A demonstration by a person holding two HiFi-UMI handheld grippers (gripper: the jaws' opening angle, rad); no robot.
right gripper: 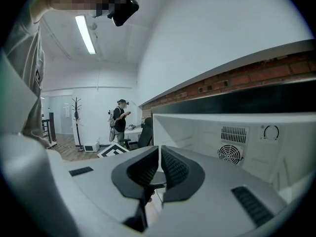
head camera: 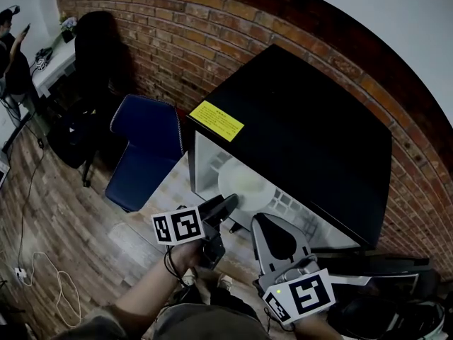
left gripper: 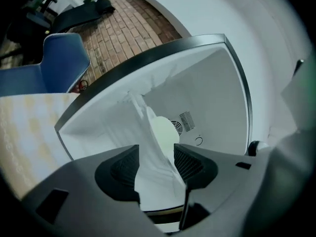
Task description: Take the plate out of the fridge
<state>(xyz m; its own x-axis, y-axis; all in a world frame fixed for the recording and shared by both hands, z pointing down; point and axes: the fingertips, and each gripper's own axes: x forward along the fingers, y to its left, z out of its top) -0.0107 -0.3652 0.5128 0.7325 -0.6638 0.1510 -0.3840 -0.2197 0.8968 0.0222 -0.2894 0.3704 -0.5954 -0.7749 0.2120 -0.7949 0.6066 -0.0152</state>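
Two grippers face the open fridge [head camera: 304, 140]. Plate [head camera: 244, 183] lies inside it, near the front. Left gripper [left gripper: 156, 162] is spread wide w/ plate rim btwn jaws, not yet pinched. Right gripper [right gripper: 159, 164] is clenched, empty. Slide in level, then clamp rim deep.

Ahead of the left gripper's [left gripper: 155, 169] matt grey plastic jaws, a smooth pale plate [left gripper: 163, 131] lies within the fridge's [left gripper: 217, 98] smooth white plastic lining.
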